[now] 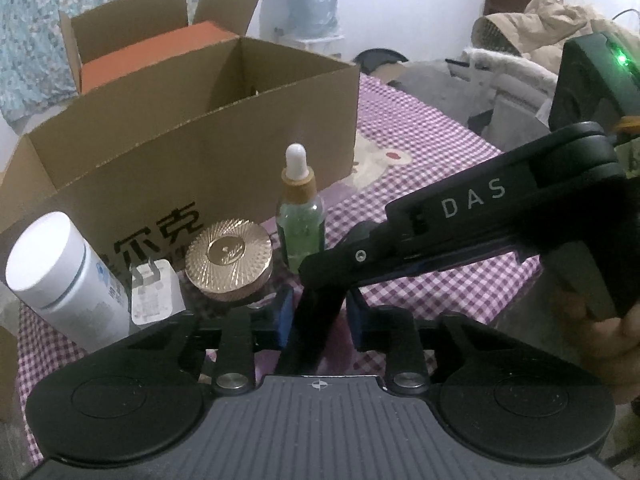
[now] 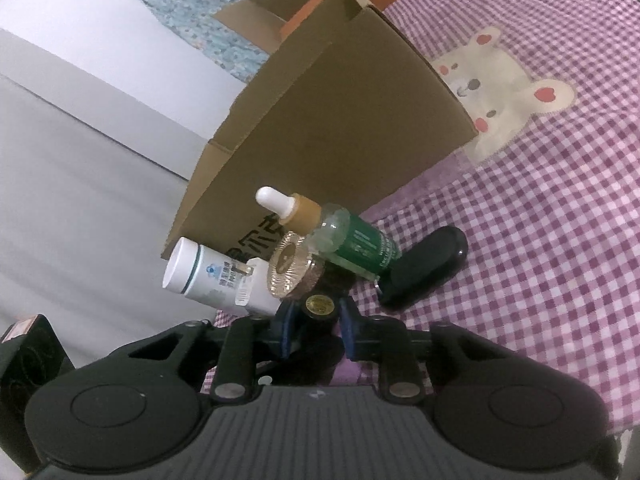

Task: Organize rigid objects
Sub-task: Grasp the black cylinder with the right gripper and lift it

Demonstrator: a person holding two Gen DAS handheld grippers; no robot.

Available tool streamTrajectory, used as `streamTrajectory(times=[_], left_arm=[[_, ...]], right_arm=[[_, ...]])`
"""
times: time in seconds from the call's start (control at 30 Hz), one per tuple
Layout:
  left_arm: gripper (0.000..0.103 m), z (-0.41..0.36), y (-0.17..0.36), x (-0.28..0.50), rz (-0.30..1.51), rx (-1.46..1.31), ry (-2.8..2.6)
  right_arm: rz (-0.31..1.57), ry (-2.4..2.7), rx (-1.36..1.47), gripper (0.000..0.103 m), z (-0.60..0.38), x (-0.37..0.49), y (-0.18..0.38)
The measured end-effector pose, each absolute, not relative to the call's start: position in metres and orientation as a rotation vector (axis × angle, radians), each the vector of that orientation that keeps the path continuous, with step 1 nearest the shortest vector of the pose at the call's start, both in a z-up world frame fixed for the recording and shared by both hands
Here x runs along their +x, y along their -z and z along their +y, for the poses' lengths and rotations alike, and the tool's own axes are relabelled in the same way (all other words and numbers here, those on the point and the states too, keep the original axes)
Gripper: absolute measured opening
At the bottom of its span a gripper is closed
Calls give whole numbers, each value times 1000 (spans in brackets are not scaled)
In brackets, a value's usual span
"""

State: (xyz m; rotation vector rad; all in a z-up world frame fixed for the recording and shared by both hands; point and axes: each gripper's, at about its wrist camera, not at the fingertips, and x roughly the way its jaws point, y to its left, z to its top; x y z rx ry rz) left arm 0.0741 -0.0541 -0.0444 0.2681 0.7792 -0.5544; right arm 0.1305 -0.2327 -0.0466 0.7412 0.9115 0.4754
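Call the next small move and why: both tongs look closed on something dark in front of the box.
Probably a short, straight lift. The left tongs and right tongs both appear clamped on the same dark item. It sits close to the gold-lidded jar and dropper bottle, so rising first should clear them before heading to the cardboard box.

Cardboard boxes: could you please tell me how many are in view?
2: a large brown cardboard box behind the bottles, and a smaller brown cardboard box behind it. Others may be hidden.
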Motion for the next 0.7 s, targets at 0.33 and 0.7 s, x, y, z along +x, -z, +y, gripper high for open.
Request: streamTrajectory(times=[0.33,0.7], left_arm=[[22,-47,22,48,711,265,537],[21,-31,-21,32,601,203,500]], right_arm=[[838,-495,601,24,-212,108,10],[718,-550,453,24,-187,93,-42]])
